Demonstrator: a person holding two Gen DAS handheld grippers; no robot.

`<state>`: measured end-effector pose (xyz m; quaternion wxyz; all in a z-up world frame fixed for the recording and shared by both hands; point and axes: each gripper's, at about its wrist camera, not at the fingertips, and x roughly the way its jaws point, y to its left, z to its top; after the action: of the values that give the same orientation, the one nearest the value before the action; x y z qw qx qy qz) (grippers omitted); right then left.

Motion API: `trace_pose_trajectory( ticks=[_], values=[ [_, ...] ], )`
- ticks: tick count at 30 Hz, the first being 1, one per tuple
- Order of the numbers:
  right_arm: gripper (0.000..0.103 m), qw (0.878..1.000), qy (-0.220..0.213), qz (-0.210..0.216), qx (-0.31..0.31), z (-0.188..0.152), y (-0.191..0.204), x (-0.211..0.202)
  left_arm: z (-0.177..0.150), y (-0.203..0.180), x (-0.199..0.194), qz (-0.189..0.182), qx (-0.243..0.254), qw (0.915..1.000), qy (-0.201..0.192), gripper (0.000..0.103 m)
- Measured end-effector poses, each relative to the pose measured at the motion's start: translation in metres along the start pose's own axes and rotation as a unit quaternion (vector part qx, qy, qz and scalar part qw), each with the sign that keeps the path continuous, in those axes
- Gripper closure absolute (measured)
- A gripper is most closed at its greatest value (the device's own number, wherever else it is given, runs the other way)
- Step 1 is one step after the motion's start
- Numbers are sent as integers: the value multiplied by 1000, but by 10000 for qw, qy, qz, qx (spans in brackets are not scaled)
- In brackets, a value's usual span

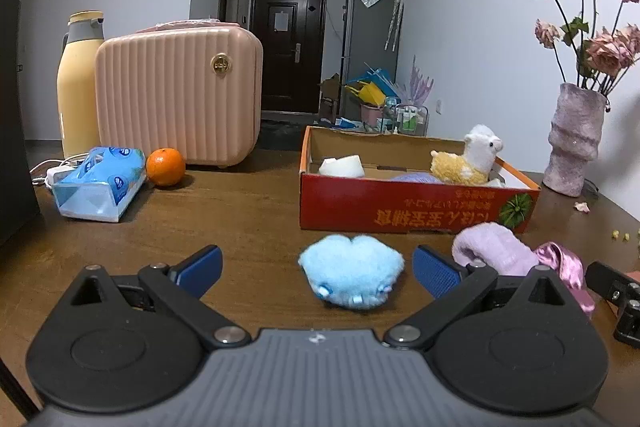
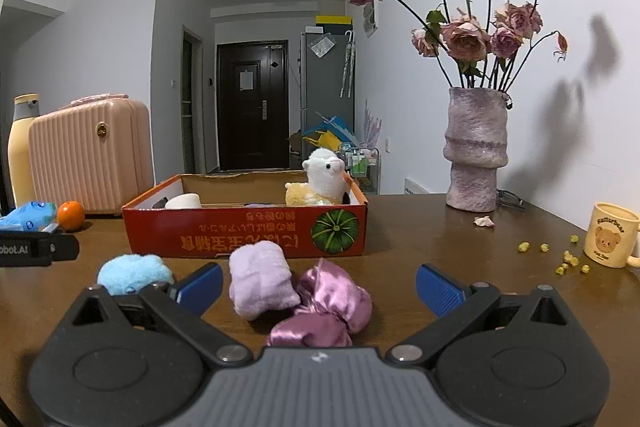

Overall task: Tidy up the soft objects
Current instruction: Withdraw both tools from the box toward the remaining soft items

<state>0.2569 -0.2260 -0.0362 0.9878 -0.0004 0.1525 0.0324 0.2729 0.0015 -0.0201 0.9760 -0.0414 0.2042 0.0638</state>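
Observation:
A fluffy light-blue plush (image 1: 352,275) lies on the brown table between the wide-apart fingers of my left gripper (image 1: 318,271), untouched. A lilac fuzzy cloth (image 2: 262,281) and a shiny pink satin piece (image 2: 328,307) lie between the spread fingers of my right gripper (image 2: 320,285), also untouched. Behind them stands an open red cardboard box (image 2: 224,231) holding a white-and-yellow alpaca plush (image 2: 320,183), a white roll (image 2: 183,202) and something lilac. The same box (image 1: 344,199), lilac cloth (image 1: 492,247) and blue plush (image 2: 132,273) show in the other views.
A pink ribbed case (image 1: 176,95), a yellow flask (image 1: 78,83), a blue tissue pack (image 1: 100,183) and an orange (image 1: 165,167) stand at the left. A vase of dried roses (image 2: 476,147), a bear mug (image 2: 612,235) and yellow crumbs (image 2: 568,259) are at the right.

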Motion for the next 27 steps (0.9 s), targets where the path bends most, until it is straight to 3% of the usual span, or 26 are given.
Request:
trace_pose_trajectory(
  ticks=[15, 27],
  values=[
    [0, 9996, 66, -238, 105, -7, -22, -11, -12, -10, -5, -239, 90, 9994, 234, 0],
    [0, 9967, 335, -738, 108, -12, -66, -4, -12, -12, -7, -475, 86, 9981, 386, 0]
  ],
)
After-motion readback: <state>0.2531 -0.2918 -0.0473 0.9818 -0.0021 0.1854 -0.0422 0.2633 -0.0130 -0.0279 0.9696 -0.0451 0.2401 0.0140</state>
